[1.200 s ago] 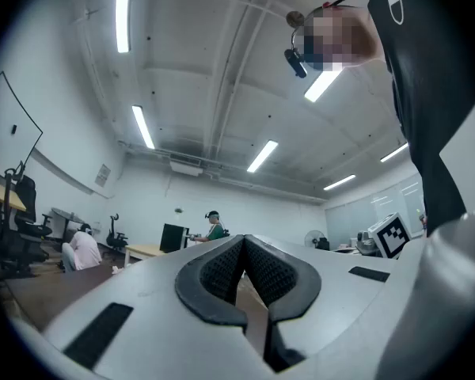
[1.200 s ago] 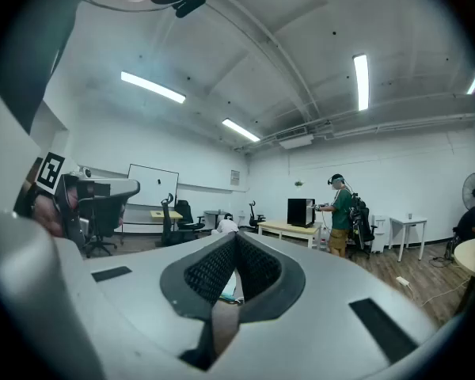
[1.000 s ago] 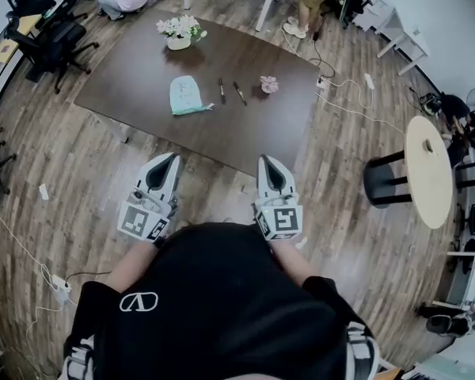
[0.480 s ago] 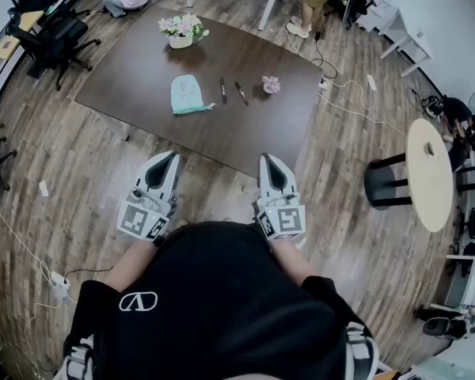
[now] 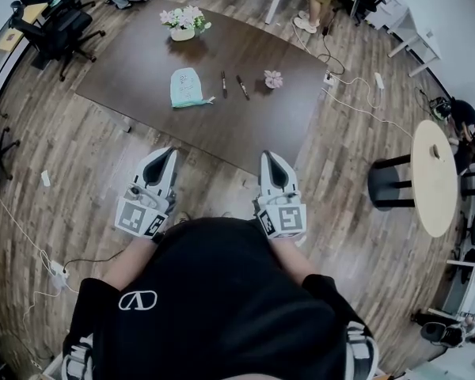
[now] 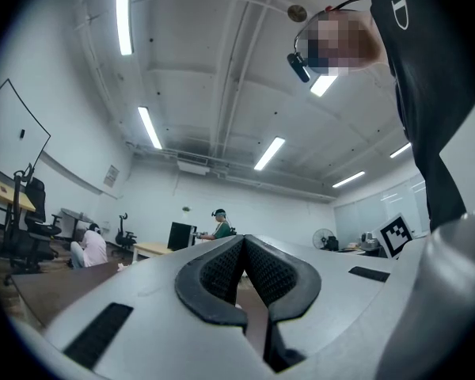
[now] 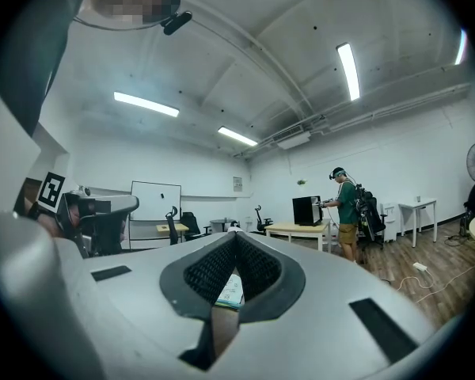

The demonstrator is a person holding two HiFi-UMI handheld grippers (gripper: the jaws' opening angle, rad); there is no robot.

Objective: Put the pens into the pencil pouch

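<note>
A mint-green pencil pouch (image 5: 188, 87) lies on the dark brown table (image 5: 142, 62) far ahead of me. Two dark pens (image 5: 223, 84) (image 5: 242, 87) lie side by side just right of it. Both grippers hang in front of my body, well short of the table's near edge. My left gripper (image 5: 171, 155) (image 6: 243, 240) is shut with nothing between its pads. My right gripper (image 5: 267, 158) (image 7: 236, 236) is shut and empty too. In the right gripper view, a bit of the pouch (image 7: 231, 290) shows through the gap behind the closed tips.
A pot of flowers (image 5: 183, 24) and a small pink object (image 5: 274, 79) also sit on the table. Office chairs (image 5: 59, 30) stand at the upper left. A round pale table (image 5: 433, 176) with a black stool (image 5: 389, 184) is at right. Cables (image 5: 356, 105) cross the wooden floor.
Both grippers stay where they were, still shut. Only the head view has shifted a little, so the table sits slightly higher in the picture.
</note>
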